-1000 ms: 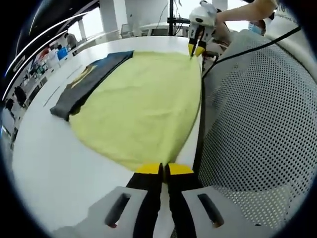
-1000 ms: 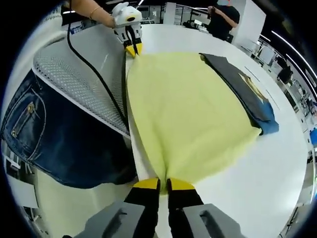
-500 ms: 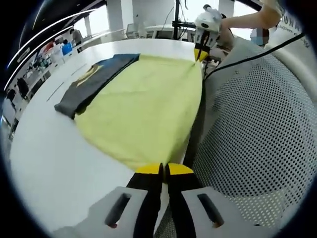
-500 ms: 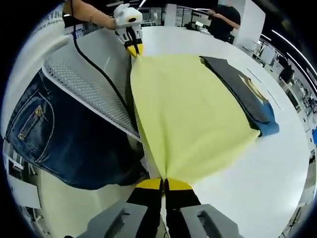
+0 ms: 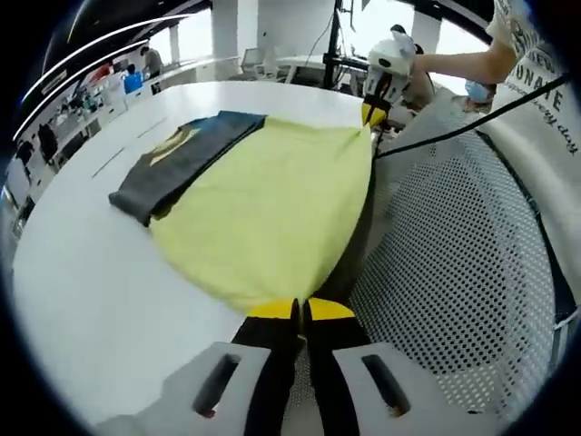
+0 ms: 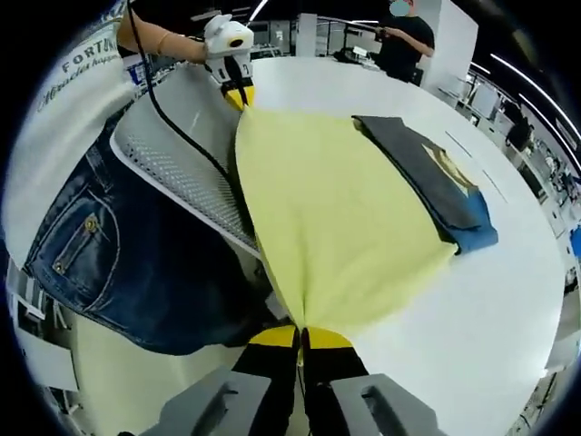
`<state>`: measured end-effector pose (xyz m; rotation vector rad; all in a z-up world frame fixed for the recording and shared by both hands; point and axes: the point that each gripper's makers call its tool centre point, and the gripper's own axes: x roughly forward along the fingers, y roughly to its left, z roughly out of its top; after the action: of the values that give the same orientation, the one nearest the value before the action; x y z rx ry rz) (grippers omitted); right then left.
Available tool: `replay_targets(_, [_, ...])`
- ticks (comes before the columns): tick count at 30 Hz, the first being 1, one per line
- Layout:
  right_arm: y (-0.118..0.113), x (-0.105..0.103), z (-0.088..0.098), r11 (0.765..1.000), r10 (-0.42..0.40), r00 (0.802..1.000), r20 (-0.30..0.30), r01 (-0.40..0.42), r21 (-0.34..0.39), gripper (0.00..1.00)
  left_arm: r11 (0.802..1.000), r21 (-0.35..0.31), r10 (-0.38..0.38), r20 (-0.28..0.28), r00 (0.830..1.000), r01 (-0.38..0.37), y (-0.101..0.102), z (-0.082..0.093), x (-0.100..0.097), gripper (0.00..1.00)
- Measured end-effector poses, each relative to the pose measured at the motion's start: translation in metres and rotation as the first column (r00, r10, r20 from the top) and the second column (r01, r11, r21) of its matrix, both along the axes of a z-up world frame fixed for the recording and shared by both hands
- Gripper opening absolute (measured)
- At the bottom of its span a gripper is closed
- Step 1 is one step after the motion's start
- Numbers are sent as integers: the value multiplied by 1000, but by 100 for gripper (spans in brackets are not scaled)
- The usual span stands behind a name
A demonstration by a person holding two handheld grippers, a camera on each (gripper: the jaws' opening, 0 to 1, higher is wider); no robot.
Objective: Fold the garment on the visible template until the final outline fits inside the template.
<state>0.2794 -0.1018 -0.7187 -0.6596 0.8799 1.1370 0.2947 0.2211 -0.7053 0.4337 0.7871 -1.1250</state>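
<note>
Stretching between the two grippers, the yellow garment [image 5: 272, 204] lies over the near part of the white table [image 5: 82, 272], with its near edge pulled tight along the table edge beside the person. In the left gripper view, the left gripper [image 5: 300, 311] has its yellow-tipped jaws closed together on one corner of the garment, at the bottom of the view. At the far end of the same edge, the right gripper [image 5: 373, 112] pinches the other corner, with a hand behind it.

In the right gripper view, the right gripper [image 6: 300, 338] also has its jaws pressed together on the yellow cloth [image 6: 336, 209], and the left gripper [image 6: 238, 94] shows at the far corner. The far side of the garment touches and partly covers a dark folded garment [image 6: 427, 177] with a yellow print and a blue part. The person's jeans [image 6: 127, 263] and a perforated white mesh piece [image 6: 182, 145] are just beside the table edge.
</note>
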Motion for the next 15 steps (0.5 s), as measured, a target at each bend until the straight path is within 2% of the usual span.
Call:
replay_targets(4, [1, -4, 13, 1000, 5, 1000, 10, -5, 10, 0, 1000, -18, 14, -9, 1000, -14, -1, 14, -4, 0])
replay_targets(9, [2, -13, 24, 999, 31, 999, -9, -31, 8, 0, 1000, -24, 2, -25, 1000, -3, -3, 26, -11, 0])
replay_targets(15, [3, -18, 34, 999, 54, 998, -24, -54, 4, 0, 1000, -16, -16, -44, 999, 16, -6, 36, -21, 0])
